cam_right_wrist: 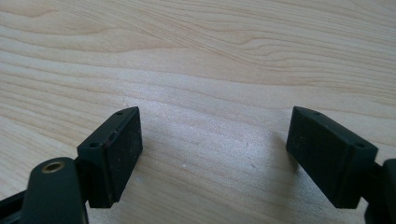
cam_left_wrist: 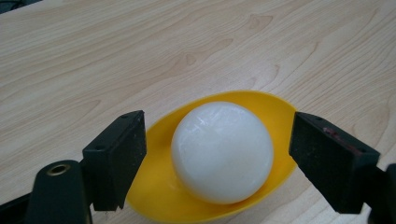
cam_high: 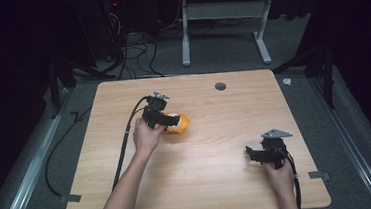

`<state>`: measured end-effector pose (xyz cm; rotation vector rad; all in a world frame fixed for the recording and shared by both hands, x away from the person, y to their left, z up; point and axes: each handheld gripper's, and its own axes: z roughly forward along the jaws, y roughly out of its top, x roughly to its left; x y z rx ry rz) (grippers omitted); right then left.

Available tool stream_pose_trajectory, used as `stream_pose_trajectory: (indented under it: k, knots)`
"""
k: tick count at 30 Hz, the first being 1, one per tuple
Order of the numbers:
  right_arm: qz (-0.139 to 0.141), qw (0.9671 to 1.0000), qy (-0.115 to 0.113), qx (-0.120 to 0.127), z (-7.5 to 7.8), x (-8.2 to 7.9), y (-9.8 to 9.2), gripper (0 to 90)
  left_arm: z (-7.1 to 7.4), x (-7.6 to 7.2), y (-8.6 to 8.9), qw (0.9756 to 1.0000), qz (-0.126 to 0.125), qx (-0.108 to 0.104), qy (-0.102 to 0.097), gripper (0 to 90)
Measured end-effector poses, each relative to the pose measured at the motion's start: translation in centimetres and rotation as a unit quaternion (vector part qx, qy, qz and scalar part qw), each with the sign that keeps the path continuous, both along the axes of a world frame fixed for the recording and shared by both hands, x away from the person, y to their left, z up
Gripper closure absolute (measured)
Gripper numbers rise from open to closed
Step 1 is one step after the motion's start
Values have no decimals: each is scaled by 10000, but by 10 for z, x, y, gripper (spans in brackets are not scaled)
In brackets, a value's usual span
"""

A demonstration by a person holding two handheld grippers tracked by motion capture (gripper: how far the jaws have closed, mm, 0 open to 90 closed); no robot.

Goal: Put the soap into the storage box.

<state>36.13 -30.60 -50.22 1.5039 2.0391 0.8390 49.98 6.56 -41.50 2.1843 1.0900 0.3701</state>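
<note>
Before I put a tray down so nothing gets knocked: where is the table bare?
Bare: the middle, between the yellow bowl and the right gripper; the far right, around the grommet; the near left corner. Crowded: the bowl with the white ball, left gripper over it.

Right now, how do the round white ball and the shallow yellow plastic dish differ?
The round white ball is a glossy full sphere; the shallow yellow plastic dish is an open oval shell. The dish lies on the wooden table; the ball sits inside the dish. The dish is wider than the ball. Both have smooth surfaces.
</note>
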Motion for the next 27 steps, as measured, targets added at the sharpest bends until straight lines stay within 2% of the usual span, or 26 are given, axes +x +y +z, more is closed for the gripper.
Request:
stream_pose_trajectory:
  k: [6,12,27]
  knots:
    - [1,10000,-2,-5,0,0,0,193,3,-4,5,10000,-16,-14,-26,195]
    - [1,10000,-1,-6,0,0,0,193,3,-9,13,9999,57,-144,-53,199]
    - [0,10000,3,-9,0,0,0,193,6,-21,32,9997,162,-136,-129,200]
